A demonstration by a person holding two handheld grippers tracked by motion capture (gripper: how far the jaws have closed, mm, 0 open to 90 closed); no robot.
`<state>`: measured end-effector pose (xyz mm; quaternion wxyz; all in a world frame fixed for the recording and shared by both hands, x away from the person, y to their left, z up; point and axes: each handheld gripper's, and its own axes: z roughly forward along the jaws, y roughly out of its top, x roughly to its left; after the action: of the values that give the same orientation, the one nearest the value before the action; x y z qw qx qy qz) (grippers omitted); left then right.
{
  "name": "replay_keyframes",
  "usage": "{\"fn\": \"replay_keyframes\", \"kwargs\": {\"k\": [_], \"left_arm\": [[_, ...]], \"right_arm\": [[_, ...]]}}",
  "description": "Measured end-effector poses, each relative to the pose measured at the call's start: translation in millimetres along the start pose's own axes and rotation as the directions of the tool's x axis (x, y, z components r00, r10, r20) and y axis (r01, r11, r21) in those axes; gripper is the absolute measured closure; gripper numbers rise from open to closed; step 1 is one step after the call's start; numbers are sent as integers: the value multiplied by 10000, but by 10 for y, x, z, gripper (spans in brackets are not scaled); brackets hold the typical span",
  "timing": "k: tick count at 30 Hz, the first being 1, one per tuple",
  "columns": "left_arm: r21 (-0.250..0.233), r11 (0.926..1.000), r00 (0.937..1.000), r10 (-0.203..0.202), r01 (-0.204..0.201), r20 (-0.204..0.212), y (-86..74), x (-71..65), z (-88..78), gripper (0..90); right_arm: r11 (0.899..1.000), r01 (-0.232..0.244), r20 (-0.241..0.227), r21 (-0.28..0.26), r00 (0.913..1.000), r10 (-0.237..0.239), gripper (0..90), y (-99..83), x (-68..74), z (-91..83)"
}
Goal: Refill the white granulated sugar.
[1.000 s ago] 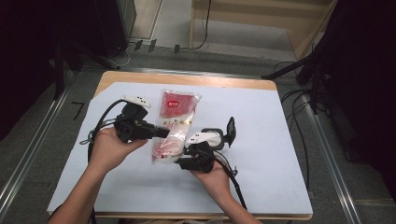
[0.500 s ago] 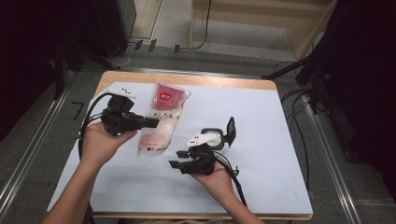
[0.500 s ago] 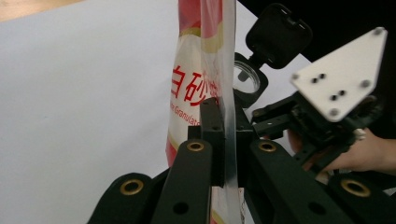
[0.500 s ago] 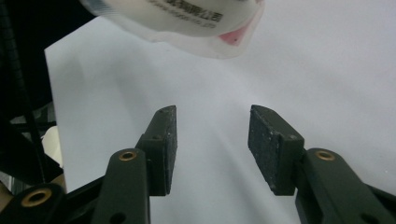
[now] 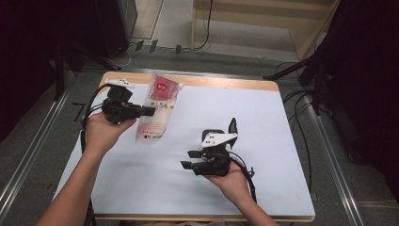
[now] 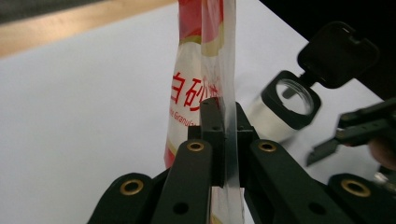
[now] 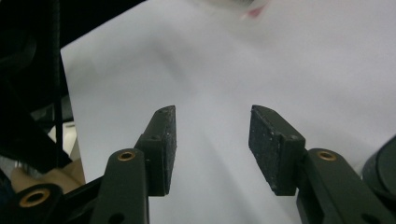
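Note:
A clear plastic bag with a red top and red print is held over the table's far left. My left gripper is shut on the bag's clear side seam. In the left gripper view the bag stands edge-on between the closed pads of that gripper. My right gripper is near the middle front, pointing left, open and apart from the bag. In its own view the right gripper has nothing between its pads, only white table beyond.
A clear round container with a black hinged lid stands just behind the right gripper; the left gripper view shows the container with its lid flipped open. The white table top ends in wooden edges; cables trail off both sides.
My left gripper has carried the bag left and toward the far edge, away from the right gripper. The right gripper, earlier at the bag's lower end, now sits apart from it.

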<state>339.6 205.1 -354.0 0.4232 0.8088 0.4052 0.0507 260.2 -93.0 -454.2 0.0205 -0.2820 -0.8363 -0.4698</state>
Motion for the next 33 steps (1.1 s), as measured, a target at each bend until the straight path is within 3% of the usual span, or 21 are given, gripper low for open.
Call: {"fn": "replay_keyframes", "kwargs": {"k": [4,8,12,15,17,23,30,33], "left_arm": [[-121,9998,9999,-155,154,-43,49,170,168,900],[-31,10000,9997,39,-39,-252,67,266,346,900],[-116,9998,9998,138,-140,-108,19,344,504,900],[239,9995,9997,219,-216,-132,-23,363,586,900],[-58,9998,9998,180,-180,-20,-49,370,596,900],[-350,9991,9997,247,-244,79,-148,406,559,896],[-386,9993,9999,16,-10,155,-261,409,459,888],[-332,9993,9998,162,-159,72,-304,373,425,882]], "right_arm": [[9999,-23,-193,115,9998,25,521,-53,5,-31],[10000,-32,-114,29,9999,33,519,-104,-3,-86],[9997,-165,-129,186,9998,167,511,-130,-38,-119],[9996,-39,-57,265,10000,40,511,-152,-26,-142],[9996,75,-4,268,10000,-75,511,-160,-16,-158],[9997,96,-31,230,9999,-95,511,-165,-18,-178],[9995,149,9,267,9999,-149,511,-166,-1,-182],[9995,149,75,282,9999,-151,511,-171,-14,-187]]}}
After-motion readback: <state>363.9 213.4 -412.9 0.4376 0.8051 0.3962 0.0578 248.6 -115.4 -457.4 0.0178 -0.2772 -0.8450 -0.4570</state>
